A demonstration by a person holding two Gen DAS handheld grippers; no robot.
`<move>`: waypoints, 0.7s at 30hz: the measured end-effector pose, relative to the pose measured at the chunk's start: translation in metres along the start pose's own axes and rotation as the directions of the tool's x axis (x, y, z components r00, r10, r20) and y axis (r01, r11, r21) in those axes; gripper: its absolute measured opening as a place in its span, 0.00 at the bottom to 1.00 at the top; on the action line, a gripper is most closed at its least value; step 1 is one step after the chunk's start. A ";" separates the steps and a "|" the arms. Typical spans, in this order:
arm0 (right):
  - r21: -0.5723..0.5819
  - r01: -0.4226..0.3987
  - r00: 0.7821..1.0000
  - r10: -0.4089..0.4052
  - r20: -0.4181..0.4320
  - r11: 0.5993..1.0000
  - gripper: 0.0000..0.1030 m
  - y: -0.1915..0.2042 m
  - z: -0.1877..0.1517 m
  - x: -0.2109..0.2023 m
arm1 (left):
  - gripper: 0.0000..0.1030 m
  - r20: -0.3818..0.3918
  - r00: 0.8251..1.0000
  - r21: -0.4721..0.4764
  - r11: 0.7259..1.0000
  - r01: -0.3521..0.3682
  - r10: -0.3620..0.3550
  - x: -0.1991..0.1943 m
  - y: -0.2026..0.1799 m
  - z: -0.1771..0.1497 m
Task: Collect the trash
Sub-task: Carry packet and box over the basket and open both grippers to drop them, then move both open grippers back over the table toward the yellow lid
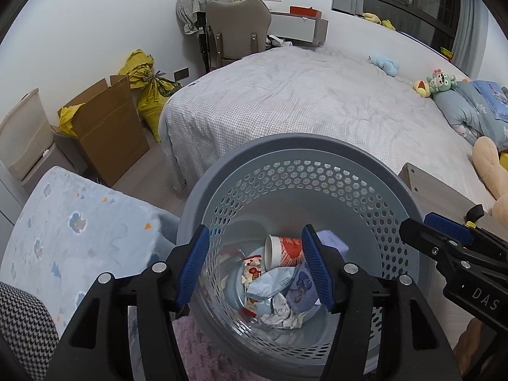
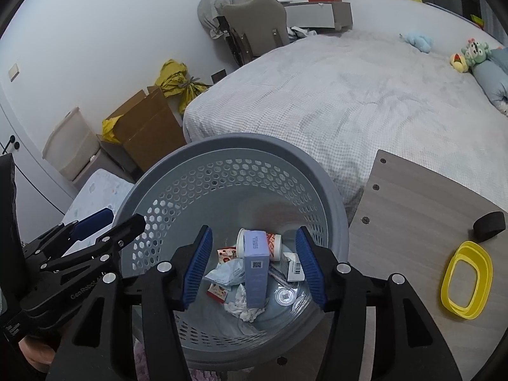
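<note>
Grey plastic forms the perforated bin [image 1: 317,158], which stands directly under both tools, its honeycomb-holed wall rising around the tips. Beyond the left hand-held gripper [image 1: 255,266] spreads a bed [image 1: 301,95] under a pale checked cover, with soft toys [image 1: 438,82] at its far right side. Further off stand a padded chair [image 1: 238,28], an open cardboard box [image 1: 108,120] and a tied yellow sack [image 1: 152,85] against the white wall. To the right of the right hand-held gripper [image 2: 252,268] lies a wood-grain desk [image 2: 412,197] carrying a yellow ring-shaped piece [image 2: 466,276].

Trash lies heaped on the bin's floor: a red-and-white paper cup [image 1: 282,250] on its side, a pale lilac carton [image 2: 255,266], crumpled wrappers [image 1: 270,282] and wadded tissue [image 2: 246,309]. Both tools have their blue-padded jaws apart, empty, hovering over the heap.
</note>
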State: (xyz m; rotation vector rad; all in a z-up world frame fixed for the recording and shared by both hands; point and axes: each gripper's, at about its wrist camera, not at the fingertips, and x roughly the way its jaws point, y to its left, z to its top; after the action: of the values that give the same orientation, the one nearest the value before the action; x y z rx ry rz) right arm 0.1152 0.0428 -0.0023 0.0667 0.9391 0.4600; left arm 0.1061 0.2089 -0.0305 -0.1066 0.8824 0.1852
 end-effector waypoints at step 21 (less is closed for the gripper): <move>0.079 0.054 0.995 -0.060 0.080 0.995 0.63 -0.041 -0.003 -0.044 | 0.62 0.040 0.999 0.008 1.000 0.021 -0.021 -0.019 -0.022 0.001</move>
State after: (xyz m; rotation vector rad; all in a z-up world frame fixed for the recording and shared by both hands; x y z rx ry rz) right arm 0.1053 -0.0124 0.0194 0.1272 0.8758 0.3655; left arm 0.1000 0.1855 -0.0150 -0.1051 0.8418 0.1638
